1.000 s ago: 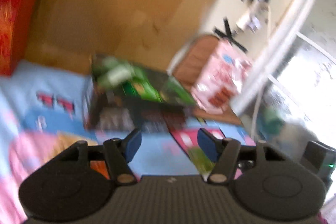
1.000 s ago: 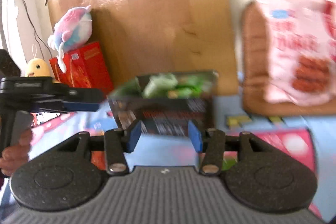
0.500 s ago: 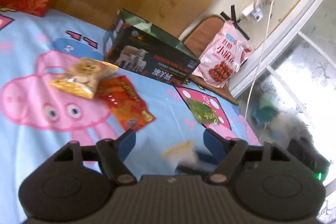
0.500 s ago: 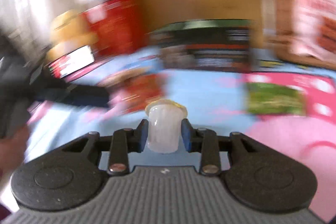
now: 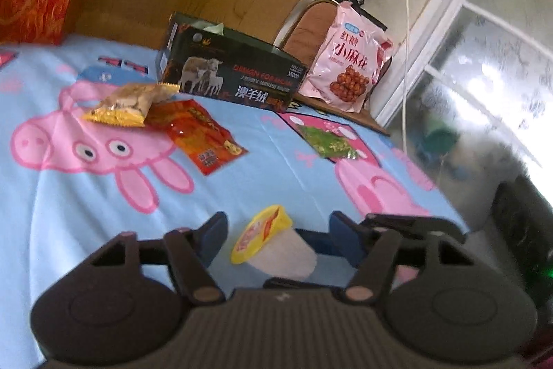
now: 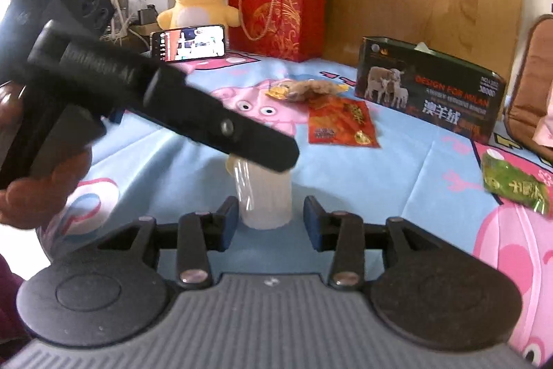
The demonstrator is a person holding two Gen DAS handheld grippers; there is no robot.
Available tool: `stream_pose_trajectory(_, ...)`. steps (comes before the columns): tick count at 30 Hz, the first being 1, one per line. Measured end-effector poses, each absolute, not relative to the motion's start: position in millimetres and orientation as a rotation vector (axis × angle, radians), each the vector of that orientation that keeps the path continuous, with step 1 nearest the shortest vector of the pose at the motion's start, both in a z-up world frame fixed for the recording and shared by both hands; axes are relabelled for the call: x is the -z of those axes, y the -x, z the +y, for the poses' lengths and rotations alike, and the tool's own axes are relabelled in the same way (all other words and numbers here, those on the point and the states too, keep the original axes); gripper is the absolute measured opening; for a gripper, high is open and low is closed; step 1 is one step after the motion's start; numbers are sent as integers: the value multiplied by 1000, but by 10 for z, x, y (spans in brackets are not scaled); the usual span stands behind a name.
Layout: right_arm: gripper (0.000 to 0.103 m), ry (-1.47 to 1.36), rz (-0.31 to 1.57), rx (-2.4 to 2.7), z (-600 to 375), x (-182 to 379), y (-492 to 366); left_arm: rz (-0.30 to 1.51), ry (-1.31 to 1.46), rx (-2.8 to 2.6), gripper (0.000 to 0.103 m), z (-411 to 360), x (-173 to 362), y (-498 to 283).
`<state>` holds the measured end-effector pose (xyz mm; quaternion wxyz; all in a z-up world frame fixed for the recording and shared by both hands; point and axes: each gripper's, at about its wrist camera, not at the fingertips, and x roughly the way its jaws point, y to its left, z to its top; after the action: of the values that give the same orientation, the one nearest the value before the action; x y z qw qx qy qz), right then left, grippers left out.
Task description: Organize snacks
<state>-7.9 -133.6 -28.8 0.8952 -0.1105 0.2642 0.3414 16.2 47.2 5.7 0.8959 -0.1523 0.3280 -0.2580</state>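
Note:
A clear jelly cup with a yellow lid (image 5: 273, 246) (image 6: 264, 196) lies on the cartoon bed sheet. My left gripper (image 5: 278, 236) is open with the cup between its fingers. My right gripper (image 6: 271, 220) is open, its pads either side of the cup's base without touching. The left gripper's body (image 6: 166, 106) crosses above the cup in the right wrist view. A gold snack bag (image 5: 129, 101), a red packet (image 5: 200, 135) and a green packet (image 5: 328, 142) lie farther off. A dark open box (image 5: 230, 76) stands at the headboard.
A pink snack bag (image 5: 347, 61) leans on a brown chair cushion by the wall. A red gift bag (image 6: 276, 12), two plush toys and a phone (image 6: 188, 42) stand at the bed's far left. The bed edge drops off at the right by the window.
My right gripper held the jelly cup half a second ago; its jaws have now opened and the cup rests on the sheet. My left gripper has moved in around the cup.

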Motion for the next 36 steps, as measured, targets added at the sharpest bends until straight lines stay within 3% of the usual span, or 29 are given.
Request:
stream_pose_trajectory(1, 46, 227, 548, -706, -1339, 290, 98, 681, 292, 527, 52, 449, -35, -153)
stream_pose_trajectory(9, 47, 198, 554, -705, -1351, 308, 87, 699, 396, 546, 51, 573, 89, -197)
stream_pose_trajectory(15, 59, 199, 554, -726, -1338, 317, 106, 693, 424, 533, 50, 586, 100, -186)
stream_pose_trajectory(23, 65, 207, 550, -708, -1338, 319, 112, 698, 445, 547, 49, 628, 111, -217)
stream_pose_trajectory(25, 82, 213, 552, -674, -1326, 319, 110, 698, 447, 548, 48, 636, 112, -220)
stream_pose_trajectory(27, 88, 202, 569, -629, -1338, 320, 79, 698, 435, 546, 49, 621, 106, -219)
stream_pose_trajectory(36, 90, 208, 569, -631, -1340, 333, 92, 694, 411, 539, 50, 598, 93, -216)
